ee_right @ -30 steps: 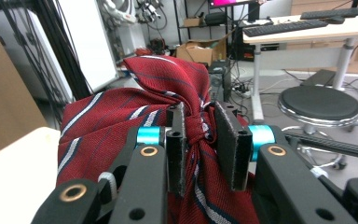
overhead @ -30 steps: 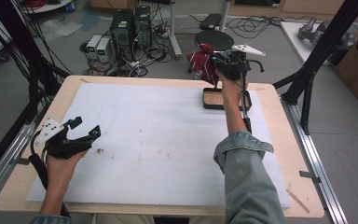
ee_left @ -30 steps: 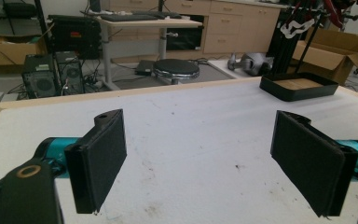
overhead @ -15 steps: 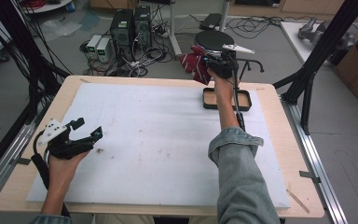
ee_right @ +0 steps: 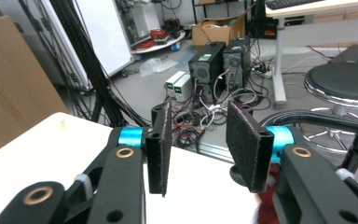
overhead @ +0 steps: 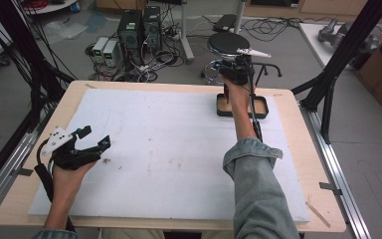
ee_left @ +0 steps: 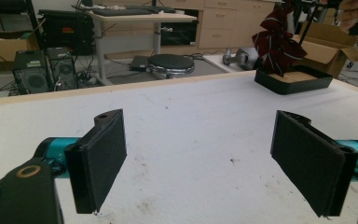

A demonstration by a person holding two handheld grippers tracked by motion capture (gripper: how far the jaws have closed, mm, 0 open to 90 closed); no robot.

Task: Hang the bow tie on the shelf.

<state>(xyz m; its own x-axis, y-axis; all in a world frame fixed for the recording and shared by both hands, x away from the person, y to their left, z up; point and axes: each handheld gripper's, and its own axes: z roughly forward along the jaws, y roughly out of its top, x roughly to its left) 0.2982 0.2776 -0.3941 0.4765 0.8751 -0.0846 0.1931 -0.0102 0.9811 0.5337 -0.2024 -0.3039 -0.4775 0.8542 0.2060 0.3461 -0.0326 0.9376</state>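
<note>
Compared with half a second back: right tool [overhead: 230, 67] carried farther along the far edge of the table [overhead: 298, 164], arm stretched straight out; dark red cloth [ee_left: 278, 43] no longer bunched at that tool's left side in the high view, now mostly hidden under the hand. Left tool [overhead: 94, 137] much where it was, near the left edge of the white sheet [overhead: 169, 129]

Right gripper view: pads apart, plain gap between them, nothing gripped; only a blurred sliver of red low beside the right pad, below the tool

Left gripper view: cloth standing up in a crumpled heap from the black tray [ee_left: 303, 83] at the far right corner of the table, lower end inside the tray, top reaching up towards the right tool just above it; contact there not clear

Left tool pads wide apart, empty, over bare sheet, well away from cloth and tray
</note>
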